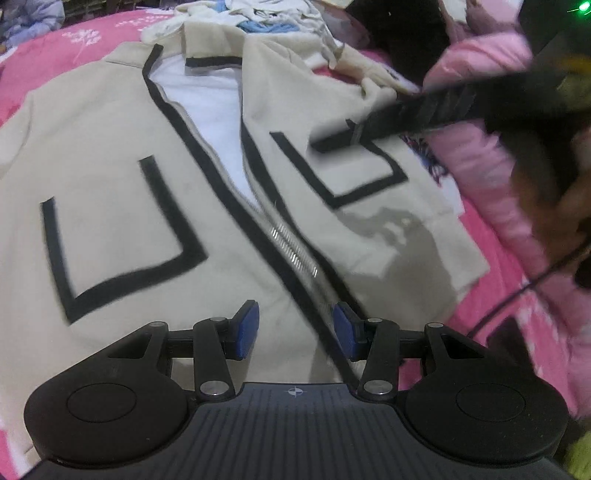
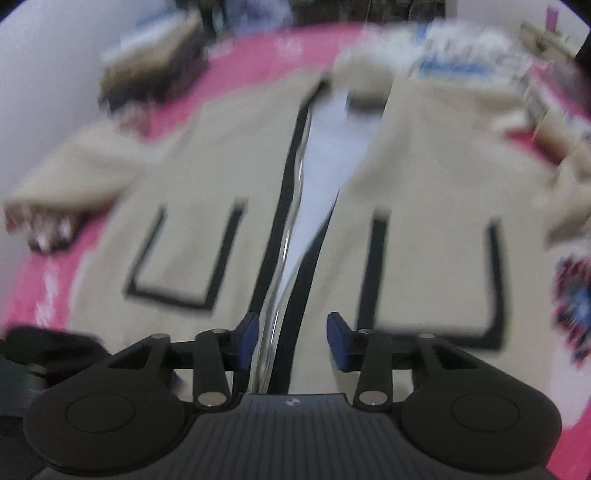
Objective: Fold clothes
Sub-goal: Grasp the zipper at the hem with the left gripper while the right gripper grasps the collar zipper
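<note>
Jacket [image 2: 207,184] edges motion-blurred, hem cut off.

No text, label, brand or number can be read in either view.

The jacket [image 1: 122,155] is cream, edged in black along its front opening, with black U-shaped outlines marking both pockets [image 1: 122,236]; its zipper [image 1: 293,251] is silvery and its lining [image 1: 210,110] white. It lies on a bright pink bedsheet [image 1: 491,295] printed with white dandelion-like sprigs. A pile of clothes [image 1: 266,18] beyond the collar is off-white and light blue. Each tool [image 1: 295,328] [image 2: 291,336] is black with blue pads.
</note>
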Demonstrator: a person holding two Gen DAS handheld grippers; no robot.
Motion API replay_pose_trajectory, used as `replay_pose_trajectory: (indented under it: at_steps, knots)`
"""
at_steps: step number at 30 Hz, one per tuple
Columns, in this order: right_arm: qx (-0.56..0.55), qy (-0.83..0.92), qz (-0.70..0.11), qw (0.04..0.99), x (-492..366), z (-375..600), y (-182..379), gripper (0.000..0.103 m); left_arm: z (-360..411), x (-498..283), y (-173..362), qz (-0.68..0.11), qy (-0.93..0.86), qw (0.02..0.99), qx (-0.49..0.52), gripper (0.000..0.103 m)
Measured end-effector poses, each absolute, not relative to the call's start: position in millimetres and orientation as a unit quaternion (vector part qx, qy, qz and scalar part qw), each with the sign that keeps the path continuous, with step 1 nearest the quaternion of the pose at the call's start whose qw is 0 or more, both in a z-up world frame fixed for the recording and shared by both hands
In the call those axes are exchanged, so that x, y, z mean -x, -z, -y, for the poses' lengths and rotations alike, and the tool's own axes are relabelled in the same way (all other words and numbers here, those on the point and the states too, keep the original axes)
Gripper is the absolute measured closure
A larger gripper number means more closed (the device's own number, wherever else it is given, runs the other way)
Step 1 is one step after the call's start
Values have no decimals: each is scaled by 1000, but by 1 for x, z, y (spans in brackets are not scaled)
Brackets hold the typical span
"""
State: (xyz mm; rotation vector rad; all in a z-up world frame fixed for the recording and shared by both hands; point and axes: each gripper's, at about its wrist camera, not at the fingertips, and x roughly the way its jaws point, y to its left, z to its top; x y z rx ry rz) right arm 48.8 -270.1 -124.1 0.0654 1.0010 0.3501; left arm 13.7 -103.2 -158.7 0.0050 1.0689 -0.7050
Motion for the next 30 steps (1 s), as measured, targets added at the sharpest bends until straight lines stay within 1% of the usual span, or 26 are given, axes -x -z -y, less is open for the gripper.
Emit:
replay_pose_trajectory:
  at_steps: [3,5,7,11,14,18,20,22,23,24,25,28,30]
  knots:
    - [24,-166,-427,888,-74,271,93,56,117,-22,168,-504,335,796,9,59]
    - [90,-163,-398,898,-104,260,86,56,125,-22,174,-504,334,797,-2,59]
    - [168,-158,-374,898,-137,240,93,56,128,-21,179,-502,333,798,-9,59]
    - [297,-166,-343,875,-204,200,135,56,121,-24,183,-504,337,795,14,59]
    - [378,-170,-335,846,-246,180,173,56,117,-29,186,-512,336,790,39,59]
    - [455,-167,-366,794,-280,174,223,56,119,-29,189,-511,337,790,40,59]
    - [454,-168,-358,799,-284,178,227,57,118,-28,189,-506,342,791,34,59]
    - [432,-163,-357,812,-288,183,220,73,117,-27,189,-503,346,792,29,59]
    - [416,-157,-352,824,-289,188,214,84,116,-26,189,-501,348,792,27,59]
    - [390,-148,-348,840,-292,195,205,90,116,-26,189,-499,349,793,25,59]
    - [361,-138,-345,855,-294,203,195,92,116,-25,189,-497,351,793,23,59]
    - [175,-179,-344,905,-296,242,155,93,115,-23,189,-490,353,797,23,59]
    - [46,-209,-334,918,-295,269,130,93,114,-21,189,-485,354,799,24,59]
